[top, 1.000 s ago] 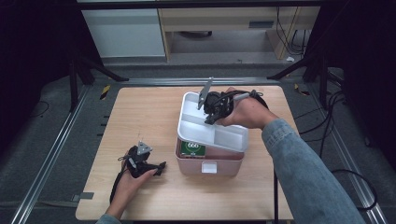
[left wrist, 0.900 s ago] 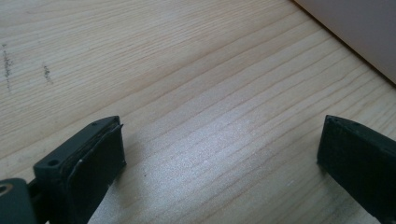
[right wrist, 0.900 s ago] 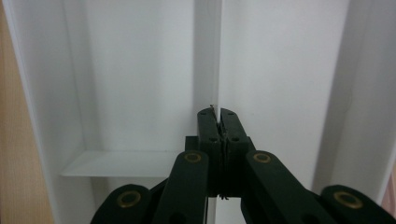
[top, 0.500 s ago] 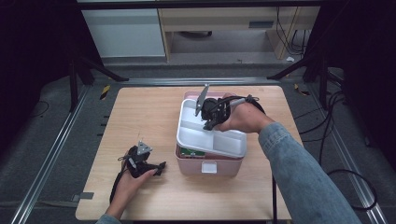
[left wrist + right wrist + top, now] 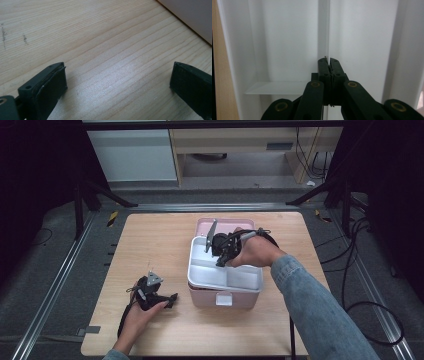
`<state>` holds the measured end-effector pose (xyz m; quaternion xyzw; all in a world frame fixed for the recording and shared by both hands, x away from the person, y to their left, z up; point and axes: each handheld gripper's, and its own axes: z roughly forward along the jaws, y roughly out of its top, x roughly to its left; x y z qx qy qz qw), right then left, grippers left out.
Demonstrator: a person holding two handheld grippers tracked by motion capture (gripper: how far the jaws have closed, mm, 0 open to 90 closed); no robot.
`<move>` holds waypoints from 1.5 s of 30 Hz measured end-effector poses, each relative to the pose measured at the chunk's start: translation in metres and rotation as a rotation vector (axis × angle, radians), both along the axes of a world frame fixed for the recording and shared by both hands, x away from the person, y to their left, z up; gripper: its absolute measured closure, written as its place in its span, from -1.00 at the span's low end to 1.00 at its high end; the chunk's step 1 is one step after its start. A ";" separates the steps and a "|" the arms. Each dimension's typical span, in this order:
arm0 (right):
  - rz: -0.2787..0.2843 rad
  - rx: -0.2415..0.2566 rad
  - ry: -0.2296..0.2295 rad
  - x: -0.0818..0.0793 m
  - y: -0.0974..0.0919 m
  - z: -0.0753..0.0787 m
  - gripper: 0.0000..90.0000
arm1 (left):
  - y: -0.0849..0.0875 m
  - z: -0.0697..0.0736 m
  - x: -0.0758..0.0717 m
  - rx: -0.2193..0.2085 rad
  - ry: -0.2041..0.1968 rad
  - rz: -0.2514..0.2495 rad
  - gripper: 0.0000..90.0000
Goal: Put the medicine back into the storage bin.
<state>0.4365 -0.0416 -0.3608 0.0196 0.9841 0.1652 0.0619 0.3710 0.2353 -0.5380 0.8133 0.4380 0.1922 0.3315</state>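
Two claws in play. We see the right claw [image 5: 329, 62] clamped tight on the thin centre divider of the white tray [image 5: 287, 45], jaws pressed together with the wall's edge between them. In the high view the right claw [image 5: 220, 260] sits over the tray [image 5: 240, 280], held by the right hand [image 5: 252, 252].

Tray: white plastic, rectangular, split into compartments by thin upright walls. It sits on top of the pink box [image 5: 222, 299], slightly skewed to it; the box's lid [image 5: 227, 224] stands open behind. Compartments we can see hold nothing; box contents are hidden under the tray. A white latch tab shows on the box's front.

Left claw [image 5: 117, 82] is spread wide with nothing between the jaws, low over bare desk [image 5: 100, 37]. High view puts the left claw [image 5: 172, 297] on the desk [image 5: 150, 240] left of the box, apart from it, in the left hand [image 5: 142, 307].

View differences: right claw view gives us the grip on the divider, which the high view is too small to resolve; left claw view catches a pink corner of the box [image 5: 190, 17] top right.
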 end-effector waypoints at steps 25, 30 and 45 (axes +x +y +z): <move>0.005 -0.032 0.027 0.005 0.007 -0.018 1.00 | 0.000 0.000 0.000 0.003 0.001 -0.001 -1.00; 0.004 -0.026 0.032 0.006 0.006 -0.022 0.98 | 0.000 0.000 0.000 0.004 0.002 -0.003 -1.00; -0.240 0.252 -0.058 0.003 -0.041 -0.010 -0.07 | -0.001 0.042 0.025 -0.005 -0.041 -0.001 -0.95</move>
